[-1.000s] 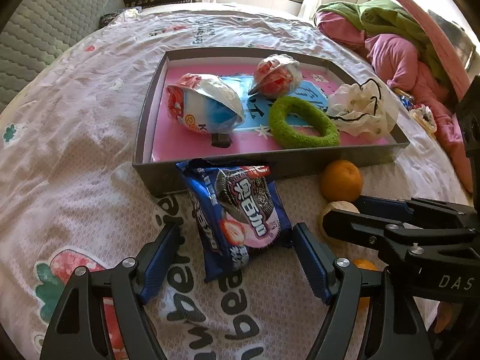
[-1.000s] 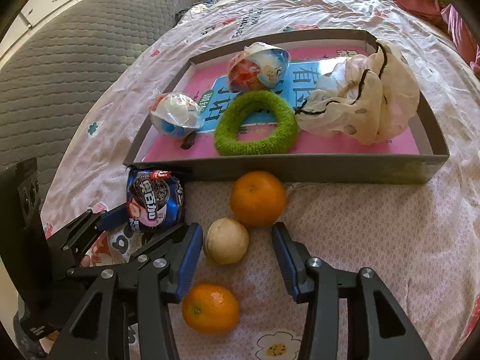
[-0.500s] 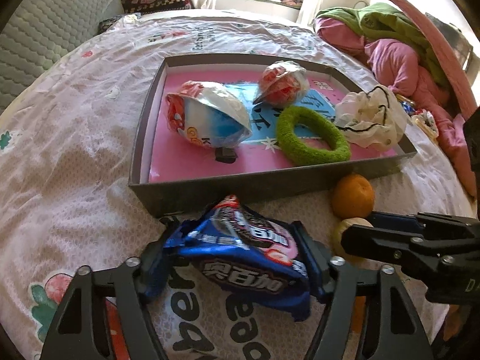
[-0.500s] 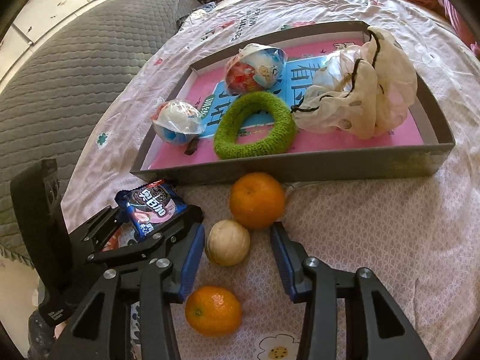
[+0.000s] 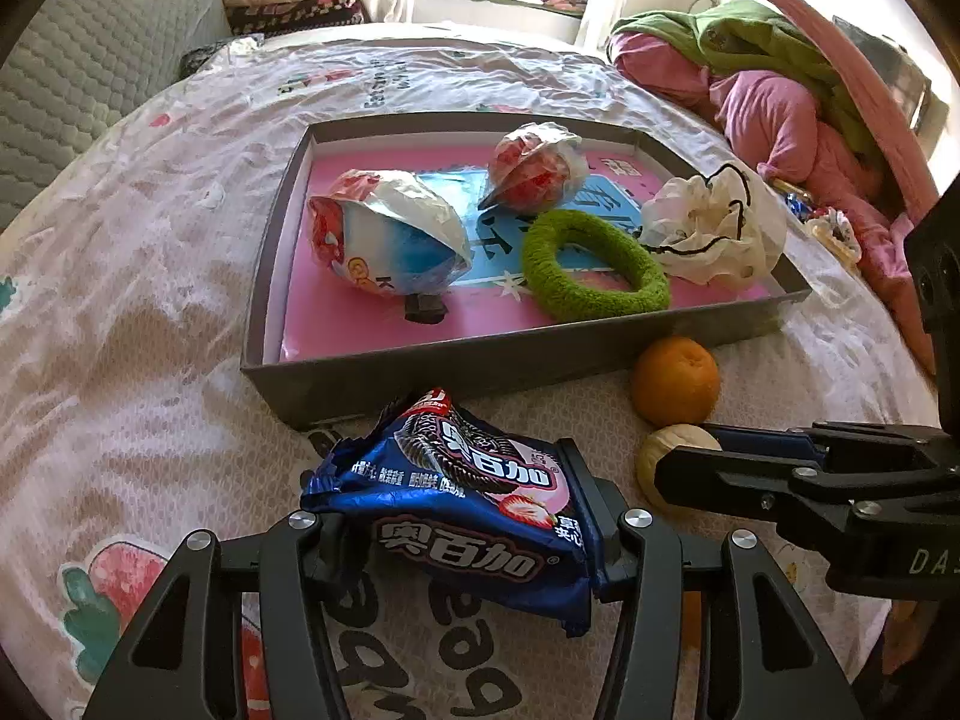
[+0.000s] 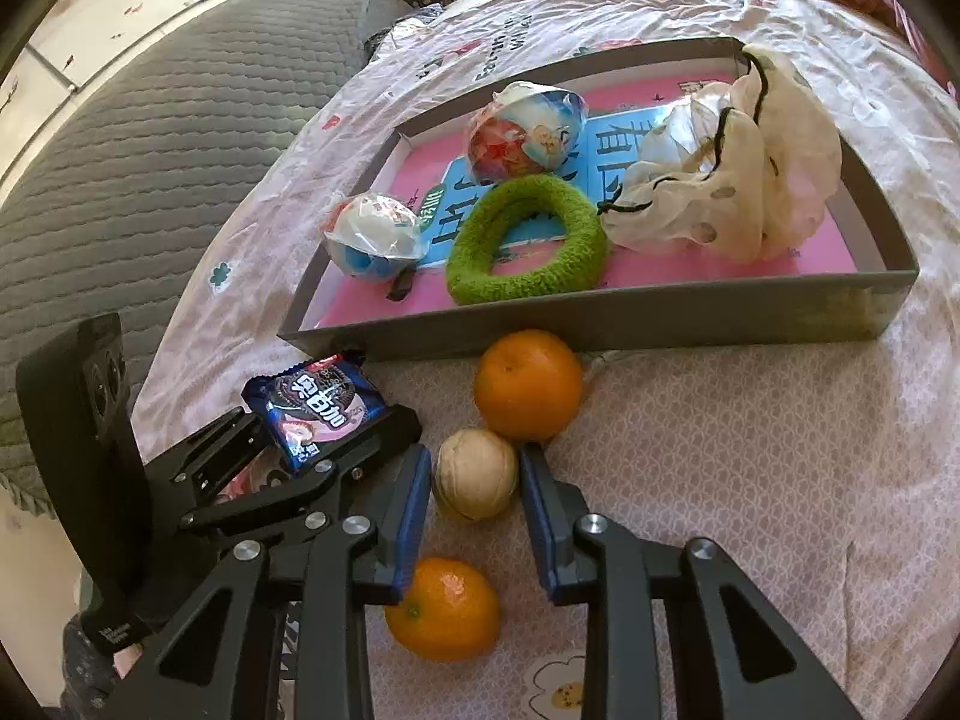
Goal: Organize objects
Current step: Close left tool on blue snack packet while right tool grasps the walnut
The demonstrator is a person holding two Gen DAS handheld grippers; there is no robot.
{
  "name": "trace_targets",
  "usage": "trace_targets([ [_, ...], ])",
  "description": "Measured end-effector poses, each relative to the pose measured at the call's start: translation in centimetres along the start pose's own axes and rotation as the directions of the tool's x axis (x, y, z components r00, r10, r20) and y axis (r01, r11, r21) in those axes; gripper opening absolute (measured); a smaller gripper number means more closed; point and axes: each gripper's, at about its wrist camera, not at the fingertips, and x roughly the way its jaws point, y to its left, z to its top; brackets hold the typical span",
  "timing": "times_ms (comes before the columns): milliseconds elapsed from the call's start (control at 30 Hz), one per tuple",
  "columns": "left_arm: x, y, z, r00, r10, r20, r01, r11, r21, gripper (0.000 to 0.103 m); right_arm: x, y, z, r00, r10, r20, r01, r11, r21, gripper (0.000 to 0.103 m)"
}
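Left tool [image 5: 456,516]: clamped on a blue cookie packet [image 5: 462,492], held clear of the bedspread [image 5: 120,312] just in front of the near wall of the grey tray [image 5: 420,366]. The right wrist view confirms the grip from the side, with the packet [image 6: 315,411] seen small and tilted near the tray's left corner.

Tray contents, left to right in the left wrist view: a blue-and-white wrapped egg toy [image 5: 390,240], a red wrapped egg toy [image 5: 537,168], a green fuzzy ring [image 5: 594,267], a crumpled white bag with a black cord [image 5: 714,231]. The right wrist view shows the whole right end of the tray [image 6: 900,276]. That end is cut short in the left wrist view.

Right tool [image 6: 474,486]: fingers apart, one on either side of a walnut [image 6: 477,480] that rests on the bedspread; whether the pads touch it cannot be told. An orange [image 6: 528,384] sits just beyond the walnut, close to the tray wall. A second orange [image 6: 444,609] lies nearer the camera, between the tool's arms. The left wrist view shows only the first orange [image 5: 675,381] clearly and part of the walnut [image 5: 660,456] behind the right tool's finger.

The left wrist view alone shows a pile of pink and green clothes [image 5: 780,78] at far right.
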Motion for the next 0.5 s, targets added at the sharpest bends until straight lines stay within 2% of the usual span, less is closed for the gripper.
trace_targets([
  [367,-0.4,0.3,-0.1,1.0,-0.012,-0.002,0.012,1.0,-0.022,0.056,-0.5,-0.1,-0.2,0.999,0.047,0.018,-0.047,0.999,0.016,0.031],
  [500,-1.1,0.2,-0.1,1.0,-0.021,0.015,0.021,0.999,-0.027,0.056,-1.2,0.6,-0.2,0.999,0.032,0.045,-0.031,0.999,-0.015,0.031],
])
